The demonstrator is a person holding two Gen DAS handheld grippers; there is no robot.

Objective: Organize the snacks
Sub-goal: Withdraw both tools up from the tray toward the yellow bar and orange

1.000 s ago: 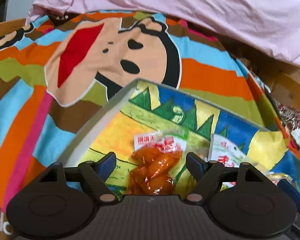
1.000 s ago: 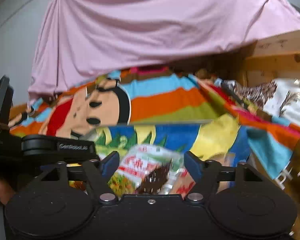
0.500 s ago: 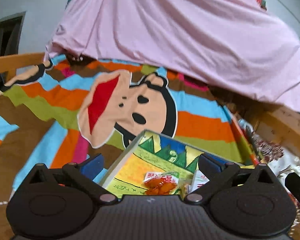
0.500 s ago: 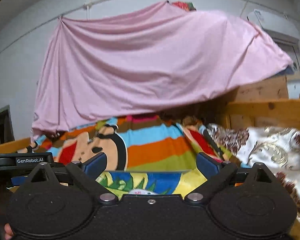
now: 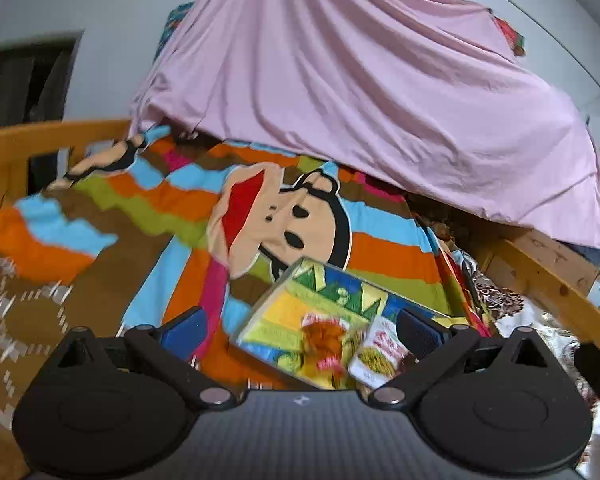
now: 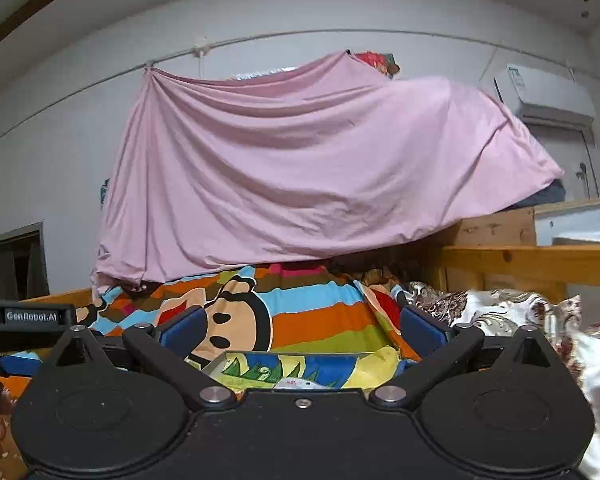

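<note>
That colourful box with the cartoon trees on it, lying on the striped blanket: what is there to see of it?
The shallow open box printed with green trees on blue and yellow looks like thin card with pale grey rims. It lies on the striped cartoon blanket, one corner towards the pink sheet. Inside lie a clear packet of orange snacks and a white packet with red print. Neither gripper touches it.

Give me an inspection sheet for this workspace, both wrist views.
Surface: striped cartoon blanket on a wooden-framed bed.
Job's things: colourful box on the blanket holds an orange snack packet and a white snack packet.
Clutter: floral fabric beside the blanket.
Grippers: left gripper and right gripper open, jaws just widened, nothing between them.
Cables: nothing seen.
Surroundings: pink sheet draped behind; air conditioner on wall.
</note>
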